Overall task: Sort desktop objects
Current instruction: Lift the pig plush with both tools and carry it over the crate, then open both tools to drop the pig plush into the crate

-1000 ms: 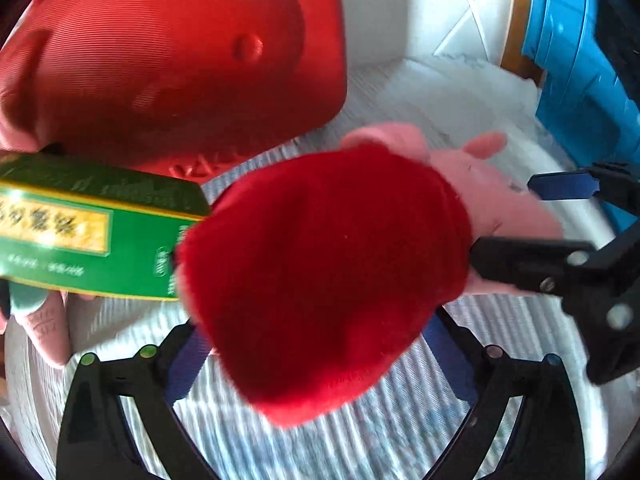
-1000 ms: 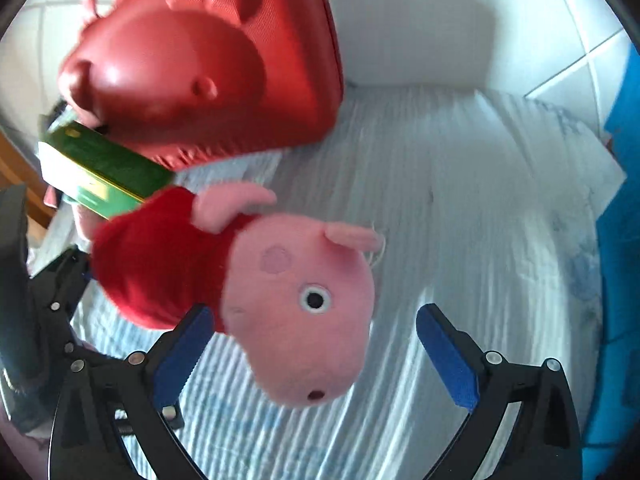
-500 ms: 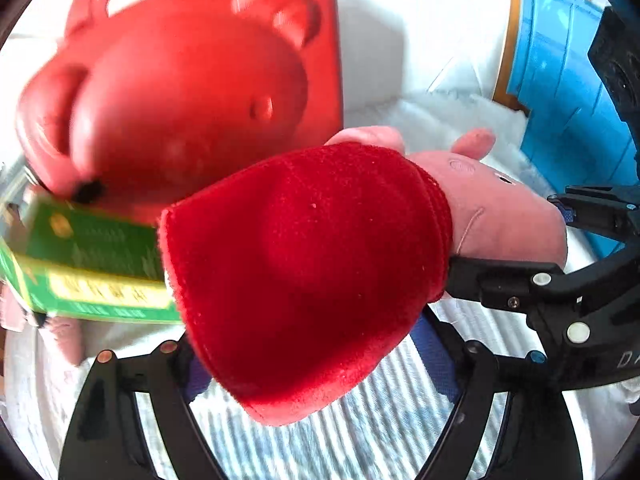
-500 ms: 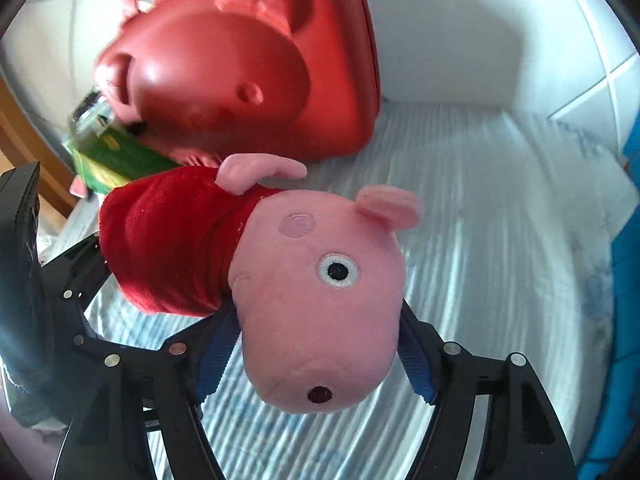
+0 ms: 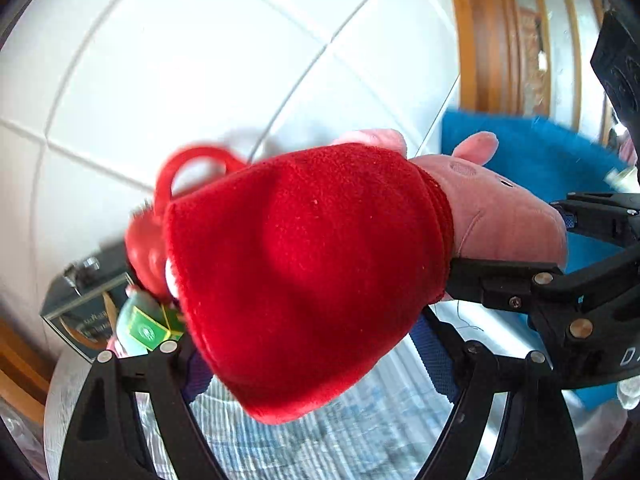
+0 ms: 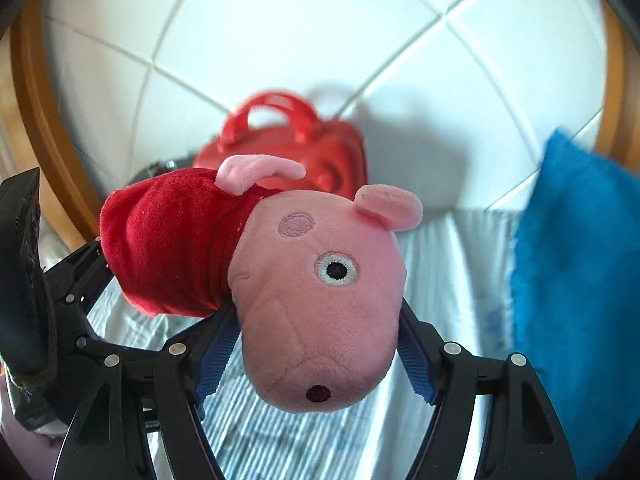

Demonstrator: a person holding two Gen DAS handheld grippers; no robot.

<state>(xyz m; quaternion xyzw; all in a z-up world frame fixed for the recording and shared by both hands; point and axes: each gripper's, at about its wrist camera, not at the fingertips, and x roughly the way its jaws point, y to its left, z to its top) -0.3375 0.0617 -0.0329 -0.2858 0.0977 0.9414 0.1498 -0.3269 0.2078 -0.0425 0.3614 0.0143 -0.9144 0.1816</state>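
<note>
A pink pig plush toy in a red dress is held in the air by both grippers. My left gripper (image 5: 316, 364) is shut on its red dress body (image 5: 312, 272). My right gripper (image 6: 316, 356) is shut on its pink head (image 6: 320, 304). In the left wrist view the right gripper's black fingers (image 5: 504, 284) clamp the head from the right. In the right wrist view the left gripper's fingers (image 6: 76, 280) show at the left under the dress.
A red pig-shaped case (image 6: 312, 156) with a handle stands at the white tiled wall. A green box (image 5: 152, 328) and a dark glass block (image 5: 84, 304) lie left of it. A blue cloth-covered thing (image 6: 576, 280) is at the right. A striped cloth (image 6: 304, 440) covers the table.
Both grippers have lifted the plush up and back, so the red case and green box now sit lower and farther away. The right gripper closed on the head a second ago.
</note>
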